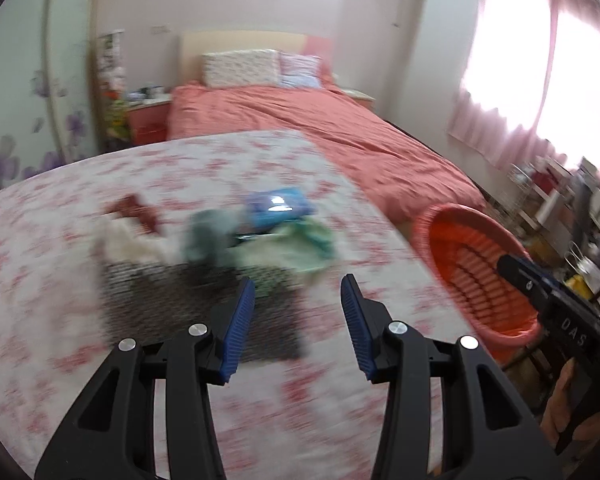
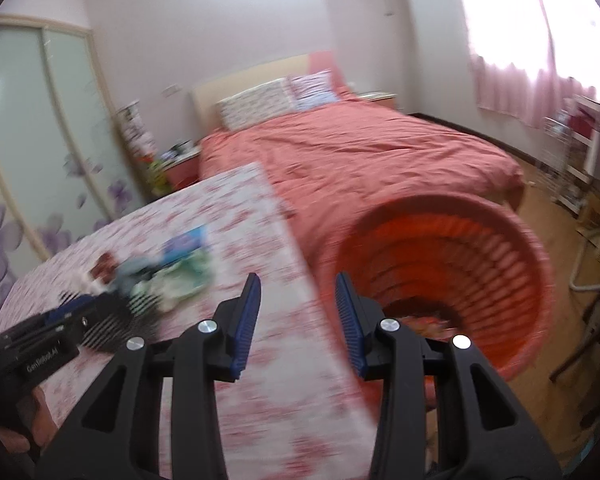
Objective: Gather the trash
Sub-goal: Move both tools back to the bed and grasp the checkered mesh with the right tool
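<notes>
A blurred pile of trash lies on the flowered tablecloth (image 1: pixel 180 168): a blue packet (image 1: pixel 278 206), a green wrapper (image 1: pixel 300 246), a grey-green crumpled piece (image 1: pixel 206 236), white crumpled paper (image 1: pixel 128 240), a dark red scrap (image 1: pixel 134 210) and a dark patterned sheet (image 1: pixel 172 300). My left gripper (image 1: pixel 298 292) is open and empty, just short of the pile. My right gripper (image 2: pixel 296 290) is open and empty over the table's right edge, beside the red basket (image 2: pixel 500 240). The right gripper's body (image 1: pixel 540 284) shows over the basket (image 1: pixel 472 248) in the left wrist view. The pile (image 2: pixel 172 268) lies left of the right gripper.
Beyond the table (image 2: pixel 236 208) stands a bed (image 1: pixel 320 128) with a coral cover and pillows. A wardrobe with purple flowers (image 2: pixel 28 184) is at the left. Curtained windows (image 1: pixel 540 80) and cluttered shelves (image 1: pixel 548 192) are at the right. A wooden floor (image 2: pixel 548 224) lies right of the basket.
</notes>
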Action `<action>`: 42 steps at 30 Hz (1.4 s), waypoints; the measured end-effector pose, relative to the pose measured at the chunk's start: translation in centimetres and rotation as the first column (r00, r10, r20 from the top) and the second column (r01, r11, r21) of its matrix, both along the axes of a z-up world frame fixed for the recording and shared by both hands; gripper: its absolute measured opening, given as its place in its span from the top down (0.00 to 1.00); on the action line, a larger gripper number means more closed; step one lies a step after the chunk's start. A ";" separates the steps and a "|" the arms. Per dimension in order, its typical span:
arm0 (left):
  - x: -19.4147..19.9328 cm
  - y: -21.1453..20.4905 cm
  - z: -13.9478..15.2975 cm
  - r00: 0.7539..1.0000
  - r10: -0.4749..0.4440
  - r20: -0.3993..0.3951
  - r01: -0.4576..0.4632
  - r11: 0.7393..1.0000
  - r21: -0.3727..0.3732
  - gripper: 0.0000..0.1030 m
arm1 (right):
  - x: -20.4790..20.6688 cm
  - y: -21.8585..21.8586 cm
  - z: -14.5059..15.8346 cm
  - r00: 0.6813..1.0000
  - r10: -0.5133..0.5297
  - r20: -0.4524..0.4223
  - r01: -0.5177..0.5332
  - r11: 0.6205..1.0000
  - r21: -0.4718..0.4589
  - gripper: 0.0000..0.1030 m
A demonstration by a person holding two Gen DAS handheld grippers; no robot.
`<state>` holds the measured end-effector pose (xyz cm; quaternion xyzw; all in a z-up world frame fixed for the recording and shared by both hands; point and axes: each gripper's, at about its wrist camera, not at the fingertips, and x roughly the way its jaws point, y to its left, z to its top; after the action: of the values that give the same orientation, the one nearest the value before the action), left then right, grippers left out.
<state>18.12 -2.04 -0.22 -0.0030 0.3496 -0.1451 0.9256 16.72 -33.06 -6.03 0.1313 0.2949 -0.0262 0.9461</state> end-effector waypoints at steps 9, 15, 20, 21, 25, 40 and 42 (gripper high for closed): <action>-0.9 10.4 -0.2 0.974 0.227 0.017 -0.227 0.974 -0.007 0.53 | 2.3 12.4 -2.2 0.972 0.224 -0.076 -0.226 0.974 -0.019 0.62; -1.2 14.5 -1.0 0.953 0.304 -0.006 -0.304 0.953 -0.017 0.53 | 4.0 16.9 -3.5 0.958 0.252 -0.137 -0.260 0.965 -0.043 0.62; -1.4 16.7 -1.5 0.941 0.338 -0.031 -0.339 0.940 -0.042 0.53 | 5.8 18.9 -4.7 0.947 0.243 -0.210 -0.257 0.965 -0.044 0.62; -1.5 17.0 -1.6 0.939 0.341 -0.035 -0.342 0.938 -0.046 0.53 | 6.2 19.3 -5.0 0.942 0.240 -0.234 -0.258 0.965 -0.049 0.62; -1.6 17.7 -2.0 0.935 0.351 -0.046 -0.353 0.934 -0.058 0.53 | 6.2 19.5 -5.7 0.941 0.222 -0.257 -0.254 0.962 -0.101 0.74; -0.9 17.6 -3.2 0.936 0.341 -0.091 -0.347 0.936 -0.065 0.53 | 5.9 18.2 -5.2 0.951 0.210 -0.226 -0.234 0.969 -0.086 0.52; -0.8 17.5 -3.1 0.936 0.339 -0.093 -0.345 0.936 -0.064 0.53 | 5.9 18.9 -5.4 0.946 0.219 -0.238 -0.251 0.962 -0.111 0.52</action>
<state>17.33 15.46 -3.36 -0.1064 0.3744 0.0046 0.9211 22.58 -14.16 -11.43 0.0245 0.4104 0.0519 0.9101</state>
